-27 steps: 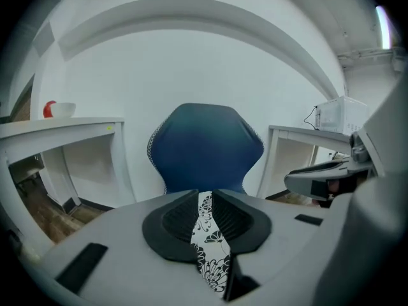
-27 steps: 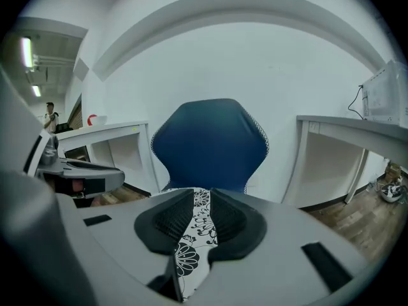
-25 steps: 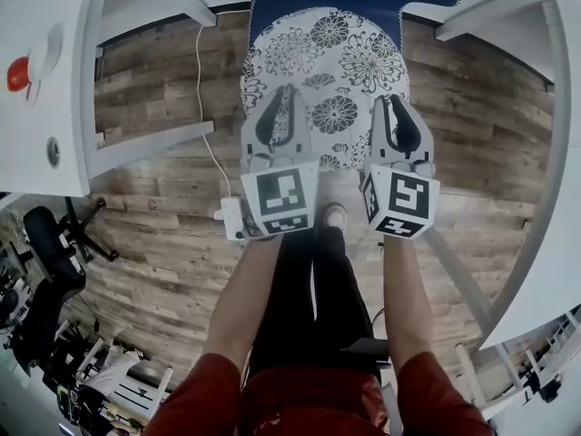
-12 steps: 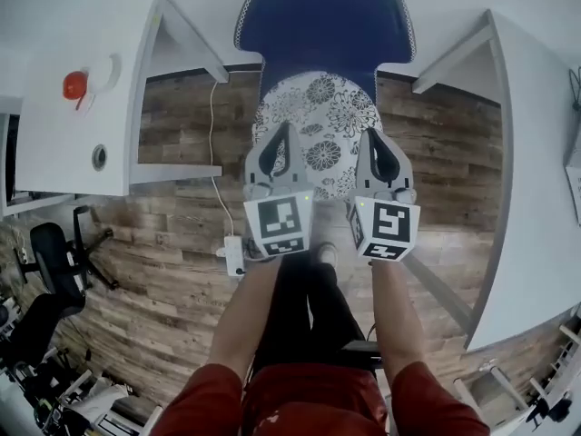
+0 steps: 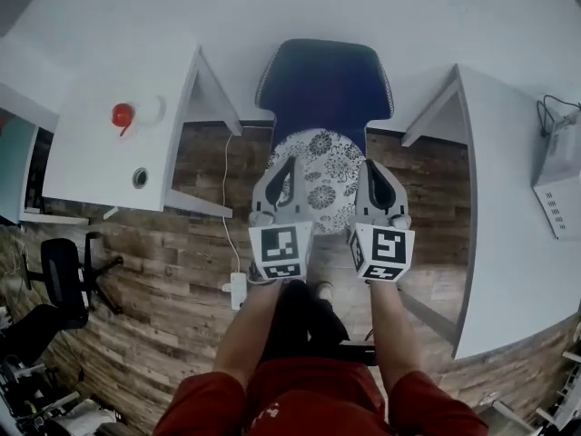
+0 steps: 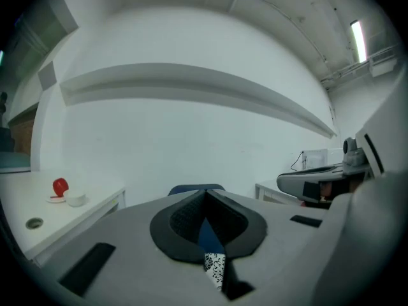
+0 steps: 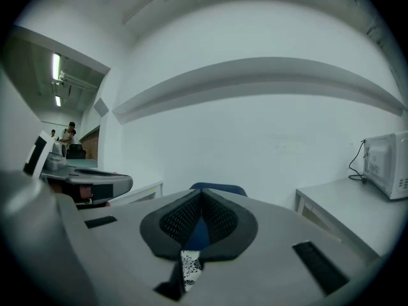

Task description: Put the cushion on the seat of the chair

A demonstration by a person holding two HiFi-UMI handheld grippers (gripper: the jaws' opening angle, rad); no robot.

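Note:
The round white cushion with black flowers (image 5: 324, 173) lies on the seat of the blue chair (image 5: 322, 84), against its backrest. Both grippers hang above the cushion's near edge, apart from it. My left gripper (image 5: 290, 163) has its jaws a narrow slit apart, with nothing between them. Through that slit in the left gripper view (image 6: 205, 199) I see the chair (image 6: 194, 188) and a strip of cushion (image 6: 214, 268) far below. My right gripper (image 5: 374, 165) stands the same way, with the chair (image 7: 217, 187) and cushion (image 7: 189, 264) seen through its slit (image 7: 201, 196).
White desks flank the chair, one on the left (image 5: 100, 153) bearing a red object (image 5: 123, 114), one on the right (image 5: 508, 216) bearing a white appliance (image 5: 556, 175). A power strip (image 5: 238, 291) lies on the wooden floor. A black office chair (image 5: 64, 275) stands at the far left.
Both grippers and the head camera have risen well above the chair. The cushion stayed on the seat and now looks much smaller. The gripper views now face the wall.

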